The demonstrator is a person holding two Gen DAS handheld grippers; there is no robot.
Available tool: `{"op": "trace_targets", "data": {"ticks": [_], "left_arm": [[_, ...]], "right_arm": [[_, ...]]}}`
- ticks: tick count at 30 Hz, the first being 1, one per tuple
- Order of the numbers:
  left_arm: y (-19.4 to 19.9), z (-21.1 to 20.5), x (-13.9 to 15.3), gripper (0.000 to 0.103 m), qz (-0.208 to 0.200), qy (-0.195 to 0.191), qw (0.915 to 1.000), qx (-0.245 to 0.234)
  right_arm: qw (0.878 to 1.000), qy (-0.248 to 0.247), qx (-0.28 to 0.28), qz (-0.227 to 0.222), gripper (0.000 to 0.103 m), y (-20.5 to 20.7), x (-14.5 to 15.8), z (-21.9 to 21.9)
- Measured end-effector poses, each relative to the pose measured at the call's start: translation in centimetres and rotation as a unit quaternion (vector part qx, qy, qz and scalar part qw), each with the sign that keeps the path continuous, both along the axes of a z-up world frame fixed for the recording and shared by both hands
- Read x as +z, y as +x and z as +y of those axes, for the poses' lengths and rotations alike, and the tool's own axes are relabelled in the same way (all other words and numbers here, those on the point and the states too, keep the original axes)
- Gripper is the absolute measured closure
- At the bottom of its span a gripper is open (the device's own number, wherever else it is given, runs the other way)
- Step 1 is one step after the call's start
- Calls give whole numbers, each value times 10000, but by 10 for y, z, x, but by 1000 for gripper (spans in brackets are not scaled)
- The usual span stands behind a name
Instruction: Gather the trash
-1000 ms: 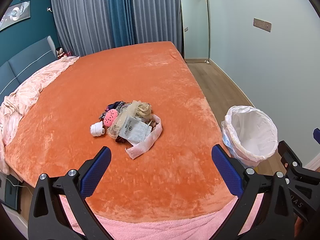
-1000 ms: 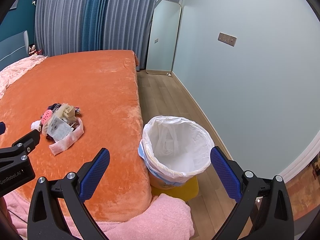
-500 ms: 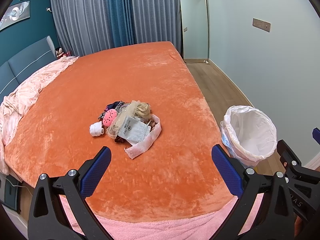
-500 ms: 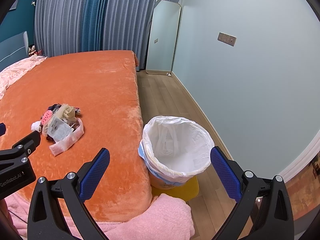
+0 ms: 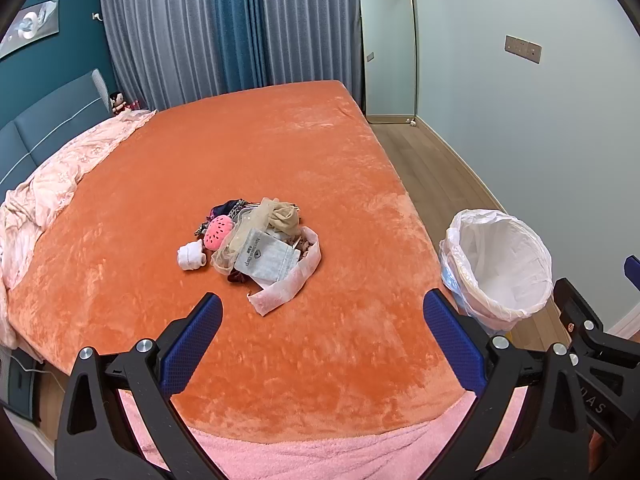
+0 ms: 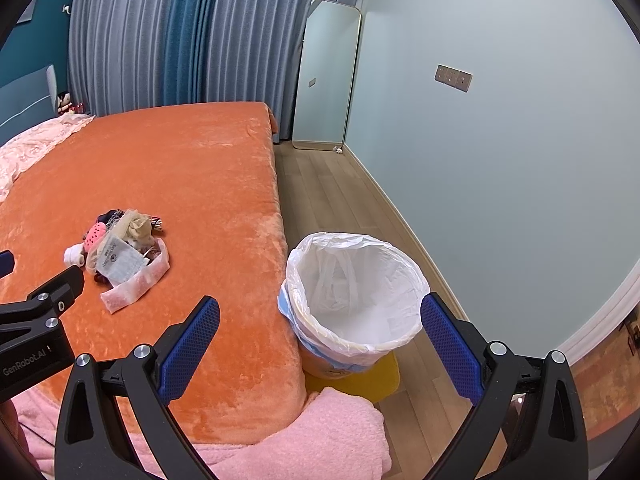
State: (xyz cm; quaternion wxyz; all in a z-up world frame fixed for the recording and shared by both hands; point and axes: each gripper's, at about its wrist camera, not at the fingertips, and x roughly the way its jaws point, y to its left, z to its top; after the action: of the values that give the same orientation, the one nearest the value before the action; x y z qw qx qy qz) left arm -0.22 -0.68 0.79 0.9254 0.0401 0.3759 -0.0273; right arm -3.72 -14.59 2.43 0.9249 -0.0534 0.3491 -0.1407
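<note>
- Facing a wide orange bed (image 5: 280, 152) with nothing yet lifted; judging the step in hand as the first reach toward the trash.
- Standing beside the bed's near right corner, on the floor: a bin (image 6: 356, 300) lined with a white bag, mouth open and seemingly empty, well apart from the pile.
- Lying near the middle of the bed: a small trash pile (image 5: 256, 248), loosely heaped, pieces overlapping and touching.
- Hovering over the near edge of the bed, aimed toward the pile: the left gripper (image 5: 322, 320), fingers spread wide, holding nothing.
- Hovering nearer the bin: the right gripper (image 6: 320, 320), fingers likewise spread wide and empty.
- Trailing toward the grippers from the pile: a long pale strip (image 5: 288, 292), probably the easiest first pick, since soft and free at one end.
- Sitting on top: a flat grey packet (image 5: 266, 258); likely slipping off if the heap is scooped carelessly.
- Resting at the left of the pile: a pink spotted piece (image 5: 218, 232) and a white roll (image 5: 191, 256); taking these one at a time, pinching low against the soft blanket.
</note>
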Motion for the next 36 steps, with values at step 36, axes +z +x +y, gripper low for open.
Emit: {"op": "trace_targets", "data": {"ticks": [36], "left_arm": [[-5,9,-3,7,-62,-91,9999,92]], "right_arm": [[9998,47,191,49,7,-3,-5,12]]}}
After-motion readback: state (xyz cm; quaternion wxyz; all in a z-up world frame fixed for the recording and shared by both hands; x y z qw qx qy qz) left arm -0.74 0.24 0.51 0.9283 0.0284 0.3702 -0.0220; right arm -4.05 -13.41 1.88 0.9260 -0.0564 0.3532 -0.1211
